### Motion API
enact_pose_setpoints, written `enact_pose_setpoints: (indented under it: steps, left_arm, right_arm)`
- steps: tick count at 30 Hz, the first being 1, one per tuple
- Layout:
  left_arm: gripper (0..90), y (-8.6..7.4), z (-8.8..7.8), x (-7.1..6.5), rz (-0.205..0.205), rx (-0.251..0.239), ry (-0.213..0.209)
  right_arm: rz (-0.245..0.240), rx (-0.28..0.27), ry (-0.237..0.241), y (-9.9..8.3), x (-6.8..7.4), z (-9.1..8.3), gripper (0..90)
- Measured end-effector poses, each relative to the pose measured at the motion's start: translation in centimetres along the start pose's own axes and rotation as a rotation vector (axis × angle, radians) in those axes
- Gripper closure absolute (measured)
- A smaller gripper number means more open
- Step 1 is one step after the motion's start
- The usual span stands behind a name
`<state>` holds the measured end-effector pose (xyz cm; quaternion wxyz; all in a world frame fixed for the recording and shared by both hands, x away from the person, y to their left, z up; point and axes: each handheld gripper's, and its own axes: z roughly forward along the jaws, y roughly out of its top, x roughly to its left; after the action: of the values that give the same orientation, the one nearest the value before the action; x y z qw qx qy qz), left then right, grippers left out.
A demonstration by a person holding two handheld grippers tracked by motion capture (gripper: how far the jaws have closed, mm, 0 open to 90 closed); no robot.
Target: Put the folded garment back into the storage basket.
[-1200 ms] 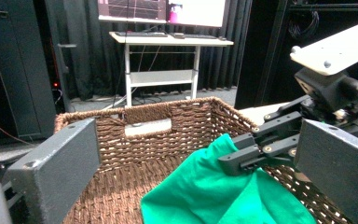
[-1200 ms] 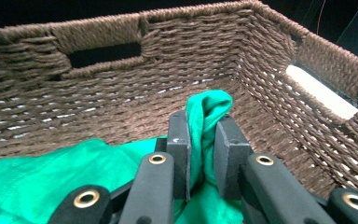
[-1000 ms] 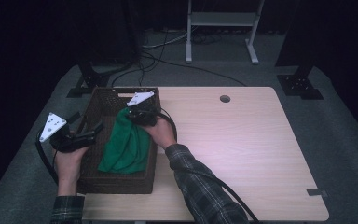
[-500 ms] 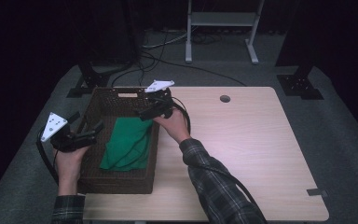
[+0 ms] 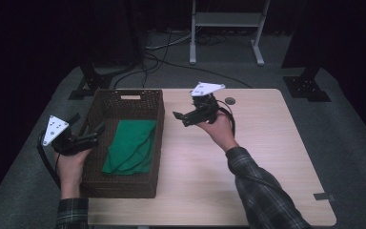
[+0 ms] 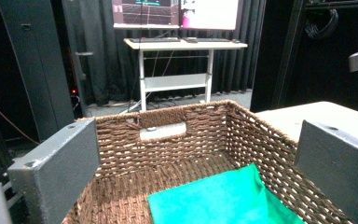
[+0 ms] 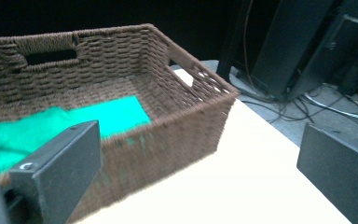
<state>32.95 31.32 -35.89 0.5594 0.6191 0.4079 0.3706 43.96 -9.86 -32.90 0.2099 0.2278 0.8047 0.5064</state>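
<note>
My right hand-held gripper (image 5: 185, 117), jaws apart and empty, hangs beside the brown woven wicker basket (image 5: 124, 98); the loosely folded green cloth (image 5: 131, 145) inside may unfold if jostled.

Dim room with the table (image 5: 248, 171) lit from above; the right gripper view shows motion blur on the basket (image 7: 168, 135).

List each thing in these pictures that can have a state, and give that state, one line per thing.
Green cloth: folded, lying inside the basket, held by nothing.
Wicker basket: upright on the table, open-topped.
Right gripper: jaws open, nothing between them, above the table beside the basket.
Left gripper: jaws open, nothing between them, at the basket's left rim.
</note>
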Motion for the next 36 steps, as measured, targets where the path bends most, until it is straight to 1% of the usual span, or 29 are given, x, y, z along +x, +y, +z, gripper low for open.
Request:
enact_pose_setpoints:
  steps: [3, 7, 9, 13, 15, 17, 20, 22, 24, 26, 30, 32, 36]
  left_arm:
    - [0.0, 0.0, 0.0, -0.1, 0.010, -0.005, 0.005]
    - [0.0, 0.0, 0.2, -0.2, 0.015, 0.008, 0.018]
    - [0.0, 0.0, 0.2, -0.2, 0.019, 0.012, 0.029]
    - [0.0, 0.1, 0.2, -0.4, 0.030, -0.006, 0.029]
    - [0.0, 0.1, 0.1, -0.5, 0.029, -0.021, 0.024]
    - [0.0, 0.2, 0.1, -0.5, 0.026, -0.030, 0.019]
    - [0.0, 0.1, 0.0, -0.4, 0.011, -0.034, 0.021]
    - [0.0, 0.1, -0.1, -0.3, 0.001, -0.043, 0.022]
    - [0.0, 0.1, -0.1, -0.3, -0.004, -0.049, 0.018]
    - [0.0, 0.1, -0.1, -0.3, -0.007, -0.052, 0.013]
    - [0.0, 0.1, 0.0, -0.2, -0.014, -0.046, 0.000]
    - [0.0, 0.1, 0.0, -0.2, -0.014, -0.046, -0.001]
    - [0.0, 0.0, 0.1, -0.3, -0.010, -0.041, -0.003]
  right_arm:
    - [-0.005, 0.000, -0.009, -1.0, -1.1, -2.7, 0.0]
    - [-0.016, 0.005, -0.022, -2.7, -2.6, -6.3, 0.0]
    - [-0.009, 0.004, -0.025, -3.5, -3.4, -8.1, 0.0]
    - [-0.001, -0.004, -0.045, -5.6, -4.7, -11.6, 0.0]
    - [-0.003, 0.002, -0.059, -6.7, -5.0, -13.2, 0.0]
    - [0.006, 0.010, -0.072, -8.3, -5.2, -15.0, 0.0]
    - [0.045, 0.015, -0.090, -10.9, -5.2, -17.3, 0.0]
    - [0.069, 0.030, -0.100, -12.7, -5.1, -18.5, 0.0]
    - [0.082, 0.050, -0.114, -14.5, -4.8, -19.5, 0.0]
    - [0.101, 0.073, -0.128, -16.2, -4.6, -20.2, 0.0]
    - [0.147, 0.099, -0.149, -19.3, -3.8, -21.4, 0.0]
    - [0.159, 0.118, -0.161, -20.6, -3.4, -21.9, 0.0]
    - [0.180, 0.168, -0.162, -22.8, -2.6, -22.9, 0.0]
